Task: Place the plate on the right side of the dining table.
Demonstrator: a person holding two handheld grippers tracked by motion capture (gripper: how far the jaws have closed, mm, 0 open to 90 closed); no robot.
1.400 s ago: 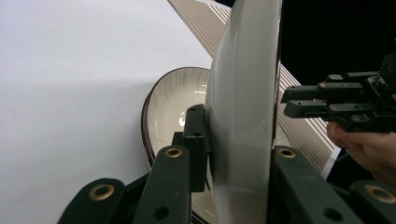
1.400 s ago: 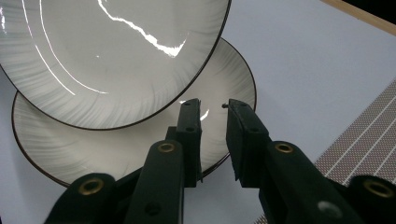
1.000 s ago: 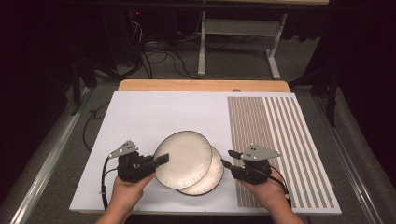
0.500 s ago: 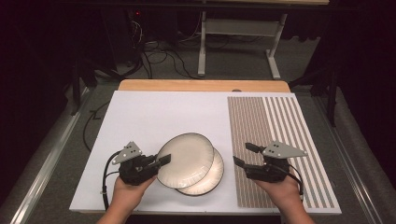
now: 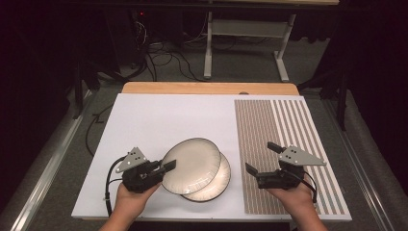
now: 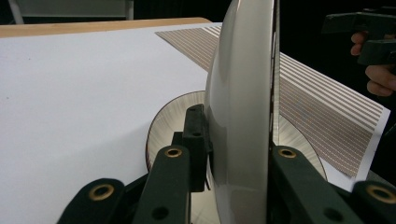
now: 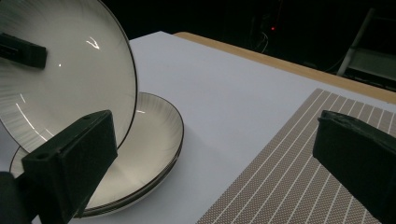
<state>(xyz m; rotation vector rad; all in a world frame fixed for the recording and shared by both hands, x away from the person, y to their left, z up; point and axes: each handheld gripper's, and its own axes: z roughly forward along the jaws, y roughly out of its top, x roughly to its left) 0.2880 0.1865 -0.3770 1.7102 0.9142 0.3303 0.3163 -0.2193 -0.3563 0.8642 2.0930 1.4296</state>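
Observation:
Two cream plates with dark rims are at the front of the table. The lower plate [image 5: 215, 186] [image 6: 170, 122] [image 7: 145, 140] lies flat on the white cover. The upper plate [image 5: 192, 163] [image 6: 238, 107] [image 7: 60, 79] is raised and tilted over it, and my left gripper [image 5: 168, 166] [image 6: 238, 151] is shut on its left rim. To the right, my right gripper [image 5: 262, 158] [image 7: 217, 149] hangs open over the striped placemat [image 5: 284, 125] [image 7: 299, 163], apart from both plates and holding nothing.
The white cover [image 5: 159, 120] spreads over the left and middle of the table, with a wooden edge [image 5: 207, 88] at the back. Beyond the table are a dark floor, cables and a metal stand [image 5: 240, 43].
My right gripper has drawn back to the right, away from the plates' rim, and now stands over the placemat. The left gripper keeps hold of the upper plate, which has shifted slightly.

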